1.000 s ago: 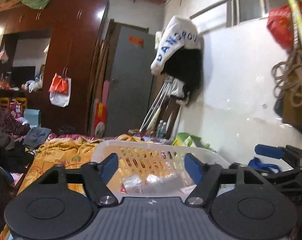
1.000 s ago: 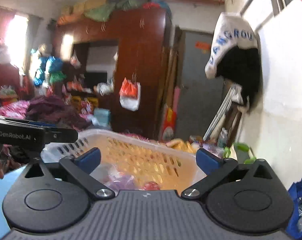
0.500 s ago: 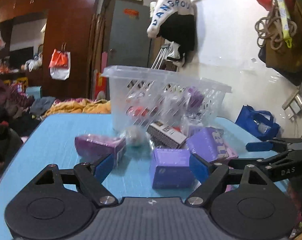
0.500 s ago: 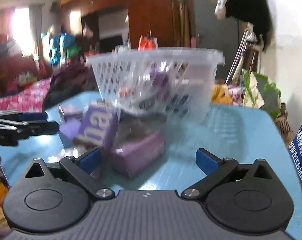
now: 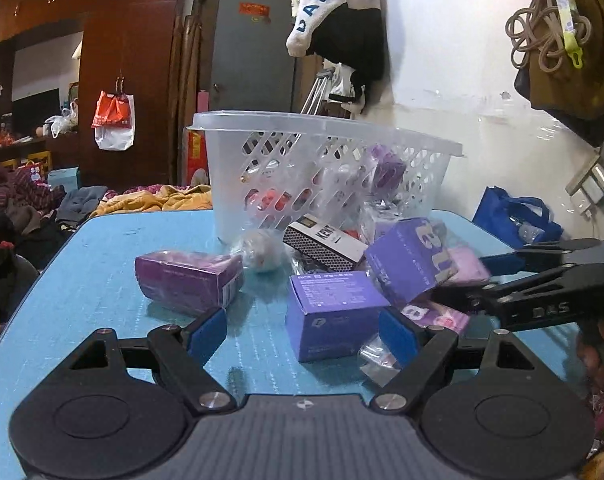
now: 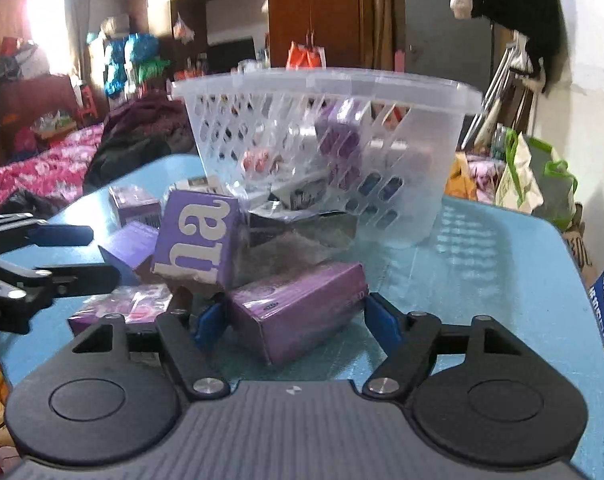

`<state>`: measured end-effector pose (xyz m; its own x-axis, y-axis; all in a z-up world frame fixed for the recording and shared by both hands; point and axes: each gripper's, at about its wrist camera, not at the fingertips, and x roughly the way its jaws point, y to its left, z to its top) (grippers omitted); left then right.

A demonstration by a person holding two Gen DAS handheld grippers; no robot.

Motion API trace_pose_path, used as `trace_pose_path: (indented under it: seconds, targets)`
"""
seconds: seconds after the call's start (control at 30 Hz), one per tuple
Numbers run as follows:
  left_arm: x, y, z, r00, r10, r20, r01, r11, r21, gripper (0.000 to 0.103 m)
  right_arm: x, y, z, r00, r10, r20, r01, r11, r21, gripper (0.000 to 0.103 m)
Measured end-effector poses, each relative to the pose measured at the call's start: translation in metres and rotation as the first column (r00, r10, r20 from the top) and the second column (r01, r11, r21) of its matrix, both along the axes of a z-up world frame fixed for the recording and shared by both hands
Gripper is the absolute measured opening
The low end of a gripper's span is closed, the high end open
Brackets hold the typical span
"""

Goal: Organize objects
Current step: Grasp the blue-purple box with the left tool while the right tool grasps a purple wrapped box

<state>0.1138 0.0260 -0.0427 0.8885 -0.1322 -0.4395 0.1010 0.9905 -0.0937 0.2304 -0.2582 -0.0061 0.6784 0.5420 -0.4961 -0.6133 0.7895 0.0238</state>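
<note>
Several purple boxes lie in a heap on the blue table (image 5: 102, 280) in front of a clear plastic basket (image 5: 325, 128) holding more items. My left gripper (image 5: 302, 334) is open, low over the table, with a blue-purple box (image 5: 333, 312) just ahead between its fingertips, untouched. In the right wrist view my right gripper (image 6: 296, 318) has its jaws closing on a purple box (image 6: 298, 316); both pads meet its sides. A bigger purple box with white letters (image 6: 198, 236) leans behind it. Each gripper shows in the other's view: right gripper (image 5: 485, 276), left gripper (image 6: 78, 254).
A darker purple box (image 5: 186, 280), a wrapped ball (image 5: 260, 254) and a black-and-white carton (image 5: 325, 244) lie before the basket (image 6: 325, 80). Pink packets (image 5: 433, 316) sit under the heap. A blue bag (image 5: 513, 216) stands past the table's right edge, by the wall.
Both grippers came down from above the basket to table level in front of the heap. The right jaws narrowed around the purple box; the left ones stayed wide.
</note>
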Motion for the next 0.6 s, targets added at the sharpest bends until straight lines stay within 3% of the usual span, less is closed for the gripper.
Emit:
trace_pose_path:
  seconds: [0.13,0.23,0.4,0.6]
  targets:
    - [0.005,-0.001,0.0,1.0,0.011,-0.008,-0.011,1.0,-0.017,0.086,-0.007,-0.02,0.003,0.998,-0.016,0.057,0.009,0.991,0.134,0.076]
    - [0.012,-0.007,0.001,1.0,0.019,-0.011,-0.019,1.0,-0.011,0.086,-0.007,-0.03,0.004,0.998,-0.02,0.051,0.009,0.98,0.198,0.076]
    - [0.016,-0.02,0.0,1.0,0.014,-0.01,-0.014,1.0,-0.001,0.086,-0.011,-0.028,0.005,0.997,-0.021,0.076,0.006,0.983,0.185,0.076]
    - [0.016,-0.021,-0.001,1.0,0.003,-0.011,-0.003,1.0,-0.006,0.073,-0.01,-0.028,0.006,0.996,-0.025,0.081,0.009,0.982,0.19,0.076]
